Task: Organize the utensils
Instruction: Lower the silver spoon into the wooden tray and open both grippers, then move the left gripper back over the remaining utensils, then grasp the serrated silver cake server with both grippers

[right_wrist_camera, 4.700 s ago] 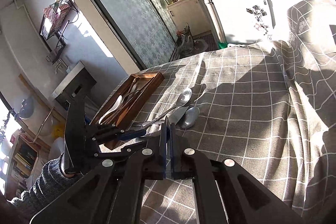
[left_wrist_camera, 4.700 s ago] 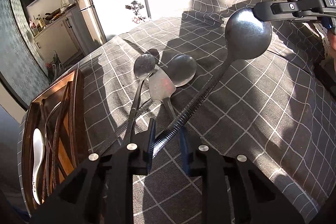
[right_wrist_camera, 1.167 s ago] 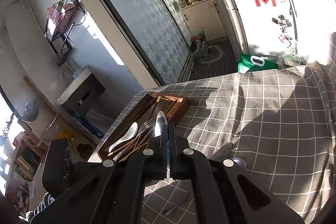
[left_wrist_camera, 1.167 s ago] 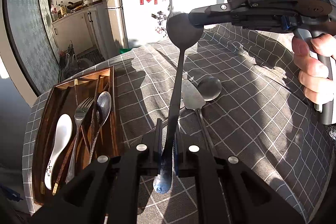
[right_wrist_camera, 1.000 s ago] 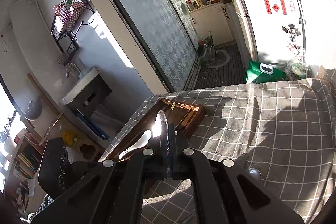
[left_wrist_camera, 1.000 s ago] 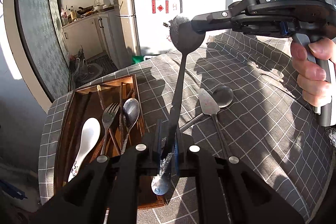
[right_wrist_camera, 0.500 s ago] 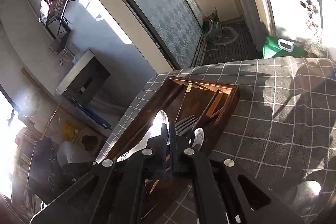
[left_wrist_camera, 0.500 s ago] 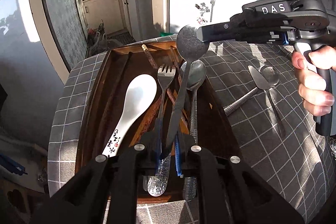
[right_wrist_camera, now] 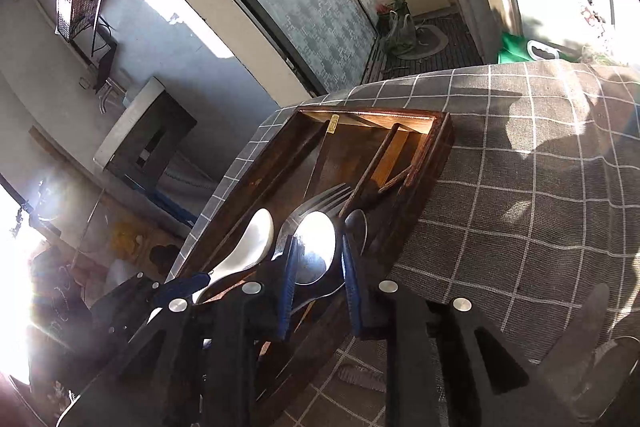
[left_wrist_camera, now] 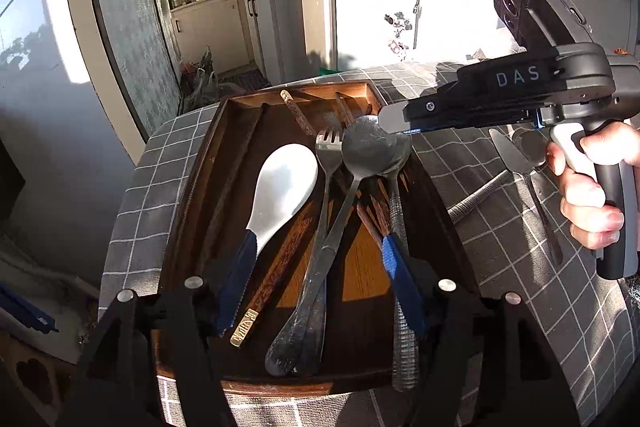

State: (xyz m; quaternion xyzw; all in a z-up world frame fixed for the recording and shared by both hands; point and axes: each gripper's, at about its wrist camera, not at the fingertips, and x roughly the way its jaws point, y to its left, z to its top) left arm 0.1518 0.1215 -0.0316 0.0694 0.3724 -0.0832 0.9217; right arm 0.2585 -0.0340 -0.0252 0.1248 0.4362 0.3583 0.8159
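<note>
A long metal spoon (left_wrist_camera: 348,187) lies in the dark wooden tray (left_wrist_camera: 192,211), across a fork (left_wrist_camera: 326,179) and beside a white ceramic spoon (left_wrist_camera: 280,187). My left gripper (left_wrist_camera: 320,283) straddles the spoon's handle end. Its jaws are opening and its blue pads (left_wrist_camera: 240,275) stand clear of the handle. My right gripper (left_wrist_camera: 394,125) reaches in from the right over the spoon's bowl. In the right wrist view the right gripper (right_wrist_camera: 318,279) is also opening, and the shiny bowl (right_wrist_camera: 316,243) shows between its pads untouched. Chopsticks (left_wrist_camera: 372,215) and a textured-handled spoon (left_wrist_camera: 400,227) share the tray (right_wrist_camera: 440,147).
A table knife (left_wrist_camera: 512,159) and a small spoon (left_wrist_camera: 530,147) lie on the grey checked tablecloth (left_wrist_camera: 500,267) right of the tray. A person's hand (left_wrist_camera: 588,203) grips the right gripper's handle. The tray sits near the table's left edge, with the kitchen floor beyond.
Both grippers, shut on the long spoon, carried it left over the tray and lowered it. Both have since opened, and the spoon now rests in the tray.
</note>
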